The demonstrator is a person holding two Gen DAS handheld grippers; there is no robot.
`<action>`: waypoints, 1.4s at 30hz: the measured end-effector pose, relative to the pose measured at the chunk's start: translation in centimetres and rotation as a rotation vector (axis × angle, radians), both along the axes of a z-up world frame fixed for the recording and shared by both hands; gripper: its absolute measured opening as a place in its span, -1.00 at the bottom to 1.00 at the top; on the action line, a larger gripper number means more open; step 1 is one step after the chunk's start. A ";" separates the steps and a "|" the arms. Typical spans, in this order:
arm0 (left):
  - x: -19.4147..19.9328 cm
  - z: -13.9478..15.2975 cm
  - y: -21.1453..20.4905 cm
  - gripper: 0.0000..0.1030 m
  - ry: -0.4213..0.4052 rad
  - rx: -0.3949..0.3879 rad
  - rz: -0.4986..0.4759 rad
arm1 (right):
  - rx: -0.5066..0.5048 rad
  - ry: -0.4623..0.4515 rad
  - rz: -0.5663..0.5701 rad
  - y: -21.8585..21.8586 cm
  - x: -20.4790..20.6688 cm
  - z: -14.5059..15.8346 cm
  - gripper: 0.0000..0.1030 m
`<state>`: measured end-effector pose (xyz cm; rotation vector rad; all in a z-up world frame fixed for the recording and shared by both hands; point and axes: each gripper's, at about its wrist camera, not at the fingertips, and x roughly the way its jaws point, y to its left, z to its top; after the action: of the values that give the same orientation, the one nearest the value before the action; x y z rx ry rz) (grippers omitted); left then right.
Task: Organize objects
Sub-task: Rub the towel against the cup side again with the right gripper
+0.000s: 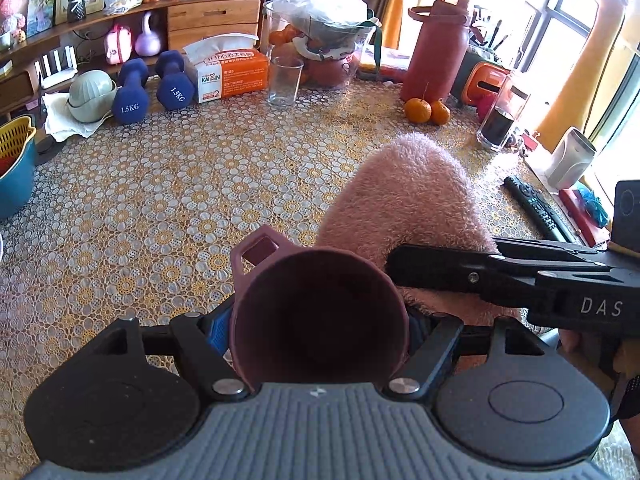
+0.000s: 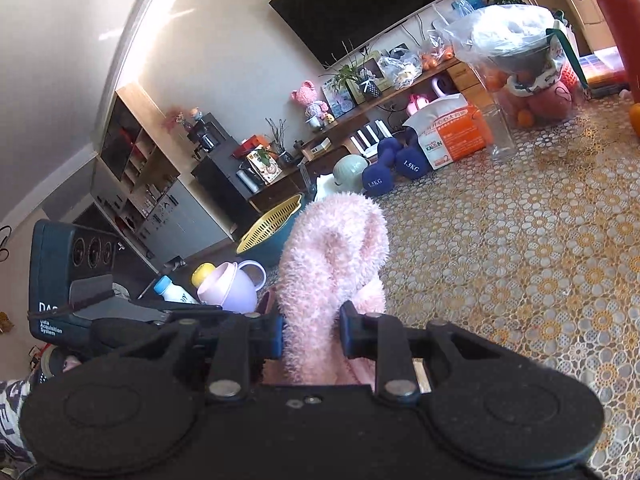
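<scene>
My left gripper [image 1: 320, 320] is shut on a dark maroon cup [image 1: 320, 312] with a small handle, its open mouth facing the camera, held above the patterned tablecloth [image 1: 160, 200]. My right gripper [image 2: 312, 336] is shut on a fluffy pink cloth [image 2: 336, 252], which stands up folded between the fingers. In the left wrist view the pink cloth [image 1: 408, 192] sits just right of and behind the cup, with the right gripper [image 1: 400, 264] reaching in from the right, its tips at the cup's rim.
At the table's far side stand two blue dumbbells [image 1: 152, 84], a tissue box [image 1: 232, 72], a clear glass [image 1: 284, 80], a red bottle [image 1: 436, 52] and two oranges [image 1: 428, 110]. A remote [image 1: 536, 208] lies at right. A blue and yellow basket [image 1: 12, 160] is at left.
</scene>
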<state>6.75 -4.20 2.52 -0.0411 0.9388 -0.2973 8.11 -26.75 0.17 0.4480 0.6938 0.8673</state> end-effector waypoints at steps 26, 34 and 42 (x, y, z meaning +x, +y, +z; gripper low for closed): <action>-2.1 -0.5 -0.6 0.51 -0.116 0.100 -0.125 | -0.082 -0.056 0.103 0.8 0.3 2.3 -0.52; -2.4 -0.2 -1.1 0.51 -0.145 0.117 -0.154 | -0.062 0.038 0.117 1.0 2.0 0.1 -0.52; -1.8 0.9 -0.8 0.51 -0.166 0.101 -0.150 | -0.259 0.009 0.150 2.2 2.6 -0.6 -0.52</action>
<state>4.97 -5.01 3.44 0.1460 0.7922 -0.3856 10.67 -24.56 -0.40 0.1695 0.8433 0.9021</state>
